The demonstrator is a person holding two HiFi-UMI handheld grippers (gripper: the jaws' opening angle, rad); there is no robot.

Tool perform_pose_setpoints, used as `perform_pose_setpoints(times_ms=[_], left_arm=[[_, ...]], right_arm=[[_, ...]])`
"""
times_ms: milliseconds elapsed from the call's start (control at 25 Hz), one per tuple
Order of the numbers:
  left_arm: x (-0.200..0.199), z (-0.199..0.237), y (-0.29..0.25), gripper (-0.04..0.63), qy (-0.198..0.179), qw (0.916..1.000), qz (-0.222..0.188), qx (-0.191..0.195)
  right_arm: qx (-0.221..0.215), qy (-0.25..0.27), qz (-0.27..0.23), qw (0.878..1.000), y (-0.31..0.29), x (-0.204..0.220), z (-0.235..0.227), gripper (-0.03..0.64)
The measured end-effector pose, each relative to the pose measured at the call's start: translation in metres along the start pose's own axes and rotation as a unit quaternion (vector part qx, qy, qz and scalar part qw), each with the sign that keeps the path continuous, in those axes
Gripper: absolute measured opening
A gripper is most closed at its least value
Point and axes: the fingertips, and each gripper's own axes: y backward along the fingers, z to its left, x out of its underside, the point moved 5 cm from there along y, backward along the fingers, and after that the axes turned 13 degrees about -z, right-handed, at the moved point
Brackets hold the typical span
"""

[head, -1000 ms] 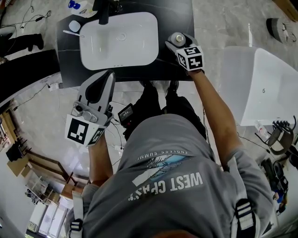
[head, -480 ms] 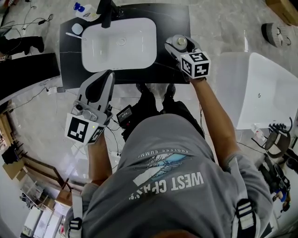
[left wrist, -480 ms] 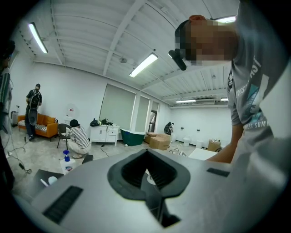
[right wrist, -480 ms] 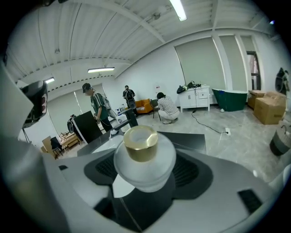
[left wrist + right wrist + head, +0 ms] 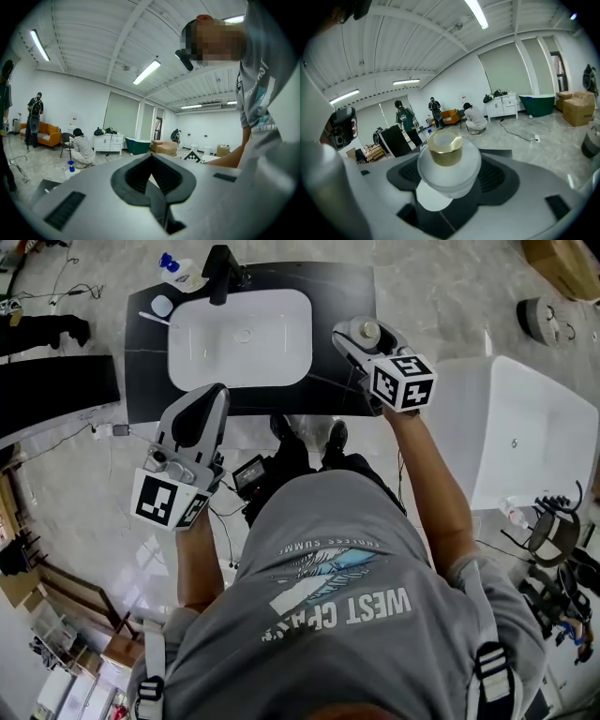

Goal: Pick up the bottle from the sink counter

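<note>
A pale round bottle with a gold cap sits between the jaws of my right gripper, held above the right end of the black sink counter. In the right gripper view the bottle fills the space between the jaws and my right gripper is shut on it, cap towards the camera. My left gripper hangs in front of the counter's near edge, over the floor. In the left gripper view my left gripper has its jaws pressed together with nothing in them.
A white basin is set in the counter, with a dark faucet behind it. A blue-capped spray bottle and a white cup stand at the counter's far left. A white bathtub stands to the right. People stand farther off in the room.
My right gripper, with the bottle in it, has risen towards the head camera and drifted right, to the counter's right end. The left gripper has stayed in place.
</note>
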Motion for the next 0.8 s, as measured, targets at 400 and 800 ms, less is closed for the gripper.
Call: perform_pose_setpoints(times_ms=[400,800], left_arm=[[-0.007,-0.003,0.009,0.003,-0.005,0.9999,-0.013,-0.006],[-0.016,0.001,0.007,0.003,-0.016,0.9996,-0.025,-0.004]], right_arm=[[-0.008,-0.011,-0.017,1.0,0.02,-0.026,0.015,0.337],[-0.017,-0.036,-0.04,0.998,0.032,-0.045,0.025,0.337]])
